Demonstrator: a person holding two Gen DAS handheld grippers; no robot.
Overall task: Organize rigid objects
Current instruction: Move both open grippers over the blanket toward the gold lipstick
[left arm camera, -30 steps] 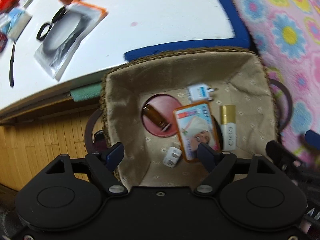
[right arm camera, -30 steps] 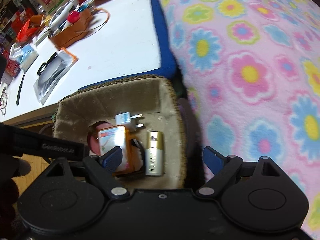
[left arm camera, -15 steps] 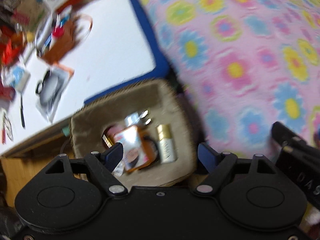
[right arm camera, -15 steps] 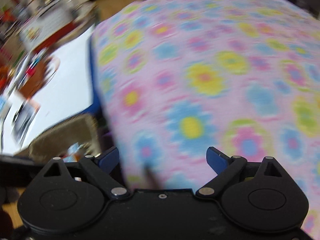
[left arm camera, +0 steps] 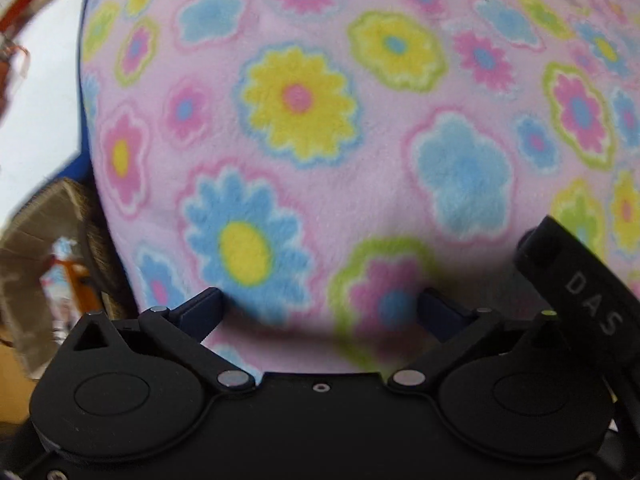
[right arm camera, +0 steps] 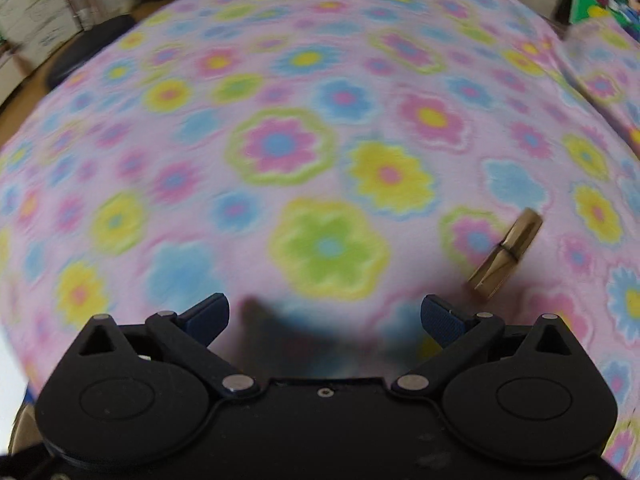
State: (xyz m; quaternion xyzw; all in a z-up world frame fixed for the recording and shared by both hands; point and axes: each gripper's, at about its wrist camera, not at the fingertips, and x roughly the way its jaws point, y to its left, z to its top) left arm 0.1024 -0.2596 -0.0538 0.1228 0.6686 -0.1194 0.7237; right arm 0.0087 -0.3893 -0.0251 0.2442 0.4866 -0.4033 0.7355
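Left gripper: my left gripper [left arm camera: 320,312] hung over the flowered fleece blanket [left arm camera: 360,140], pointing down at it. Its jaws had just been opening and stood spread wide, with nothing between them but the blanket below.

Right gripper: my right gripper [right arm camera: 324,316] was tilted down over the same blanket [right arm camera: 300,140]. Its jaws had also just been opening and stood wide apart, empty. In the left wrist view I saw part of it at the right edge [left arm camera: 580,280], a black body with white letters.

Gold tube: a small gold tube [right arm camera: 506,254], with a dark line round its middle, lay tilted on the blanket, just beyond and to the right of my right gripper's right finger. It was blurred, so I could not read any marking, nor tell for sure that it rested flat.

Basket: the woven basket [left arm camera: 24,240] with its beige cloth lining sat at the left edge of the left wrist view, beside the blanket's edge. Inside I made out an orange-framed pack [left arm camera: 68,276], too blurred to name further.

Table: a white table [left arm camera: 40,120] with a blue border showed beyond the basket, along the blanket's left side.

Blur: the right wrist view was smeared throughout.
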